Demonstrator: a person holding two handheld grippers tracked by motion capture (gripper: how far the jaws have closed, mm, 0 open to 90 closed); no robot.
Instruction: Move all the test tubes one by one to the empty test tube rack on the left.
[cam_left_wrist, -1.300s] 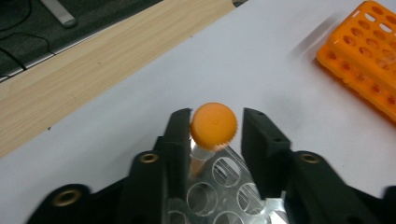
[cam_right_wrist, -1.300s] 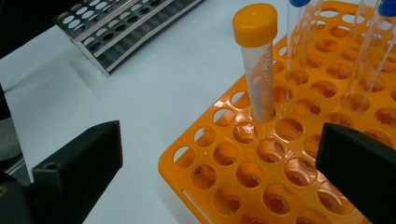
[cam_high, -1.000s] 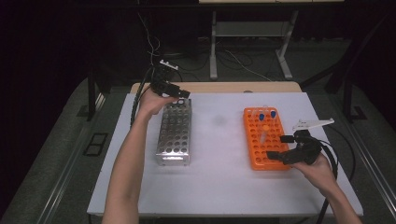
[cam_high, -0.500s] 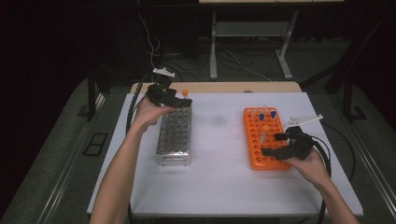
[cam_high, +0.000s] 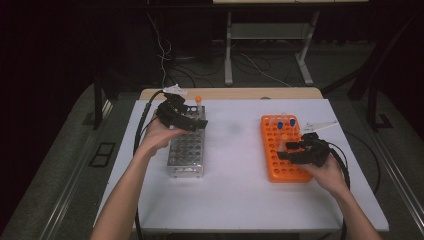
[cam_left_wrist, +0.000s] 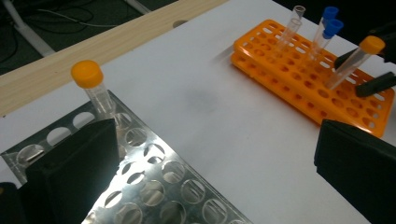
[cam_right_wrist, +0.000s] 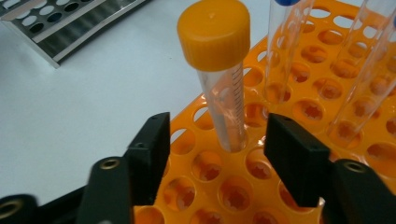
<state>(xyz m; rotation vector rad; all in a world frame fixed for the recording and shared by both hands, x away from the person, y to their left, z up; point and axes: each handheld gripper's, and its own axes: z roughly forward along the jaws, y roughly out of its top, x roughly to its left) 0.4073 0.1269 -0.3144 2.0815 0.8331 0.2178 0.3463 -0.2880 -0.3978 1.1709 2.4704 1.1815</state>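
Colours: table top (cam_high: 240, 195) is white, w/ a pale wood strip (cam_high: 240, 93) at the far edge. Left rack (cam_high: 186, 152) is shiny silver metal w/ a pattern of round holes; the tube (cam_left_wrist: 95, 91) in it is clear w/ orange cap. Right rack (cam_high: 280, 150) is bright orange, also a grid of holes. Tubes there: one clear w/ orange cap (cam_right_wrist: 219, 70), two w/ blue caps (cam_left_wrist: 329, 21), one clear, no cap (cam_left_wrist: 293, 23). Both grippers, left (cam_high: 197, 123) and right (cam_high: 287, 152), are black. Floor (cam_high: 60, 165) is dark grey.
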